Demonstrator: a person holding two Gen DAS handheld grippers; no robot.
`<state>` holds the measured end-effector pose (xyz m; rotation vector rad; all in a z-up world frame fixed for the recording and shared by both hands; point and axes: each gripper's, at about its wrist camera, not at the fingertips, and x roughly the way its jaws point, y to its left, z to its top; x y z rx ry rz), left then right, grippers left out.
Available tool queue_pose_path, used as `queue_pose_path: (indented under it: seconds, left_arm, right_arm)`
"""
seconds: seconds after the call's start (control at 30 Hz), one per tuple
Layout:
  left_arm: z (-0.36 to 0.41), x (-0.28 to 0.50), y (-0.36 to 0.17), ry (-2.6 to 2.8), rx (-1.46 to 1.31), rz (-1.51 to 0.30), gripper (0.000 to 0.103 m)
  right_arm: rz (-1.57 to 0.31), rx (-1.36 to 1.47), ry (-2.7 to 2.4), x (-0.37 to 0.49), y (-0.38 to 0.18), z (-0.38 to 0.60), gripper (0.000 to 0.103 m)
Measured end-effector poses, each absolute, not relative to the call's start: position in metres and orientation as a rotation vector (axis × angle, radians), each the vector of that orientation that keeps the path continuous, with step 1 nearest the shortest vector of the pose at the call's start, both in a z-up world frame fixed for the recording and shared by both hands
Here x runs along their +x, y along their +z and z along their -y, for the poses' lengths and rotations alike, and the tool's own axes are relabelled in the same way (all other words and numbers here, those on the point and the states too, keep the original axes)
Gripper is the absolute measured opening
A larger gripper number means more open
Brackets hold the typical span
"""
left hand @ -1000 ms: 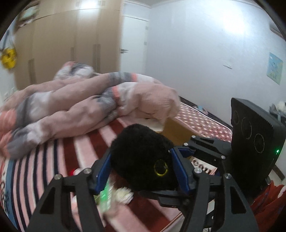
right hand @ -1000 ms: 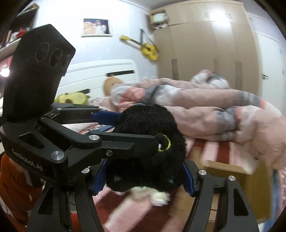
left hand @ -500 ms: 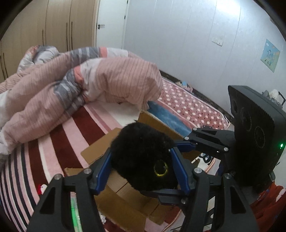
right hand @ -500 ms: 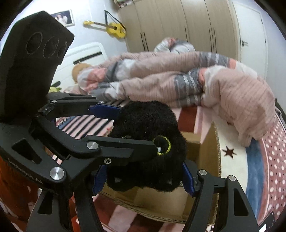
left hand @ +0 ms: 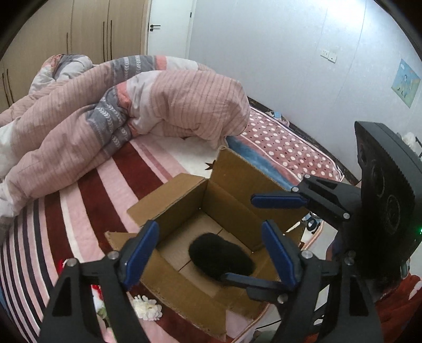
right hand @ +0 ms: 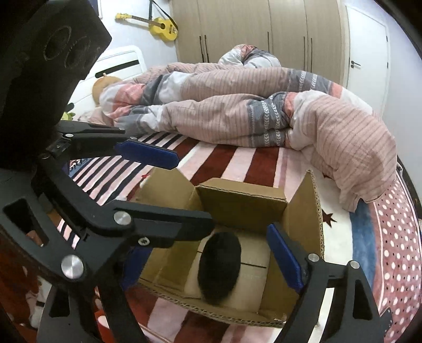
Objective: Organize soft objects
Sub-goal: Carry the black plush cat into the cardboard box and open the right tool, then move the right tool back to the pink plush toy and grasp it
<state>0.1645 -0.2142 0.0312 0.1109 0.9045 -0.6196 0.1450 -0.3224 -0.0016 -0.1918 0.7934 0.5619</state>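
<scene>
Black plush toy [left hand: 221, 254]: lies loose on the floor of the cardboard box [left hand: 229, 182], touched by neither claw; in the right wrist view it shows at 6 o'clock [right hand: 219, 266], dark fur only, no face visible.
Cardboard box: open, flaps up, standing on the bed's striped blanket [left hand: 87, 195] near the bed's edge; plain brown, no print that I can read.
Left claw [left hand: 211, 249]: open, blue pads spread wide above the box, nothing between them.
Right claw [right hand: 211, 261]: open too; its right blue pad is plain to see, the left one partly hidden behind the other claw's black arm. It hovers over the box mouth with the toy below.
Duvet [left hand: 126, 105]: pink-striped with grey chevron bands, bunched across the bed from 9 to 1 o'clock of the box.
White flower [left hand: 147, 308]: on the blanket just beside the box, at 7 o'clock in the left wrist view.
Yellow guitar [right hand: 158, 25]: hangs on the wall at 11 o'clock in the right wrist view; the writing on its body is too small to read.
Wardrobe [right hand: 258, 29]: at 12 o'clock behind the bed.
Writing: none legible on either claw.
</scene>
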Motion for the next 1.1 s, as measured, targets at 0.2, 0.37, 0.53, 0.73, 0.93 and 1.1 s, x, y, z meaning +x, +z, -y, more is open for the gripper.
queue_pose_path:
  seconds: [0.2, 0.37, 0.53, 0.73, 0.93, 1.1]
  left_arm:
    - [0.184, 0.143, 0.053, -0.591, 0.085, -0.855, 0.079]
    - [0.143, 0.120, 0.075, -0.549, 0.055, -0.782, 0.083]
    - [0.091, 0.099, 0.089, -0.478, 0.025, -0.730, 0.084]
    - [0.027, 0.075, 0.082, -0.348, 0.020, -0.708, 0.085]
    - [-0.033, 0.057, 0.045, -0.222, 0.020, -0.736, 0.085]
    - [-0.069, 0.051, 0.000, -0.158, -0.004, -0.782, 0.085]
  right_arm:
    - [-0.758, -0.219, 0.571, 0.126, 0.012, 0.305, 0.083]
    - [-0.691, -0.231, 0.604, 0.103, 0.029, 0.280, 0.102]
    - [-0.633, -0.270, 0.660, 0.077, 0.043, 0.239, 0.103]
    - [-0.639, -0.265, 0.755, 0.064, 0.036, 0.184, 0.103]
    - [-0.699, -0.230, 0.896, 0.067, 0.004, 0.132, 0.103]
    - [-0.810, -0.246, 0.934, 0.075, -0.046, 0.096, 0.098]
